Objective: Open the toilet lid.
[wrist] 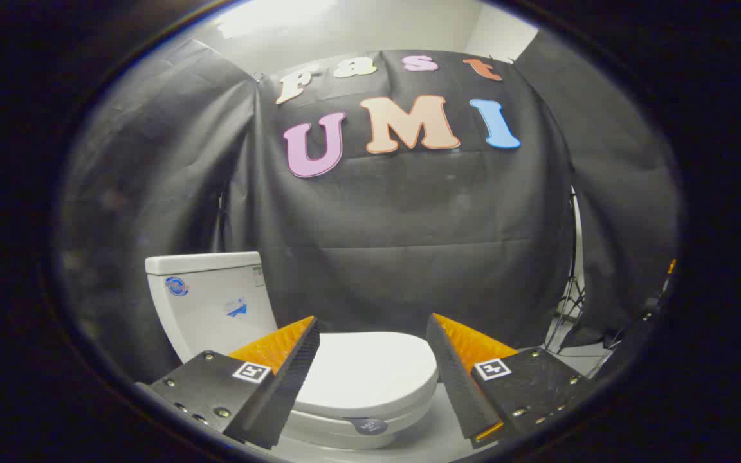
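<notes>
A white toilet (319,386) stands on a pale grey floor (431,434) against the booth's black cloth wall (409,244), its lid (364,373) lying flat and closed over the bowl, with the cistern (213,302) rising behind the lid. The hand-held gripper (374,347) hangs above the toilet with its fingers spread wide, gripping nothing, the closed lid showing between them. Beyond the toilet, a thin black stand (570,302) leans by the cloth wall.

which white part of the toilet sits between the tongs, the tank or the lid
The lid: it lies flat and closed between the open tongs, beyond their tips. The tank stands upright off to the left, behind the left finger.
</notes>
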Available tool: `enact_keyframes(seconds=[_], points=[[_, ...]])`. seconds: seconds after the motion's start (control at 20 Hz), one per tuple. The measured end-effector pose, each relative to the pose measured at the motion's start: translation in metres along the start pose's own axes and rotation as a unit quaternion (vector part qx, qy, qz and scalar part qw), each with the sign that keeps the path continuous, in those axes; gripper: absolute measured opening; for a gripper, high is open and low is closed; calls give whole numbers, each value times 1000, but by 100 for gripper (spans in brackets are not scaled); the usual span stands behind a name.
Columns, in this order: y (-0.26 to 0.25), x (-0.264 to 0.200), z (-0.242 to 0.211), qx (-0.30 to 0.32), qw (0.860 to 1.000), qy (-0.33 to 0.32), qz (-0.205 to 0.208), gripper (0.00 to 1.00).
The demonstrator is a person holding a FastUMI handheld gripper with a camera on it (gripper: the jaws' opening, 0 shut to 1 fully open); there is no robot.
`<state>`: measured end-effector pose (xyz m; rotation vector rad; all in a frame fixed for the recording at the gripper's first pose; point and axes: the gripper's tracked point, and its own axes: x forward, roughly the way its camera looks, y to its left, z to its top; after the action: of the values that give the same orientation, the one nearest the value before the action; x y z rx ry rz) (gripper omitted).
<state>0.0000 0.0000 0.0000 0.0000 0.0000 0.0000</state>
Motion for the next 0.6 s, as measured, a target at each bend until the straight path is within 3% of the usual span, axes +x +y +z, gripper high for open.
enact_keyframes(seconds=[0.6], points=[[-5,0,28,23,1000,-13,11,99]])
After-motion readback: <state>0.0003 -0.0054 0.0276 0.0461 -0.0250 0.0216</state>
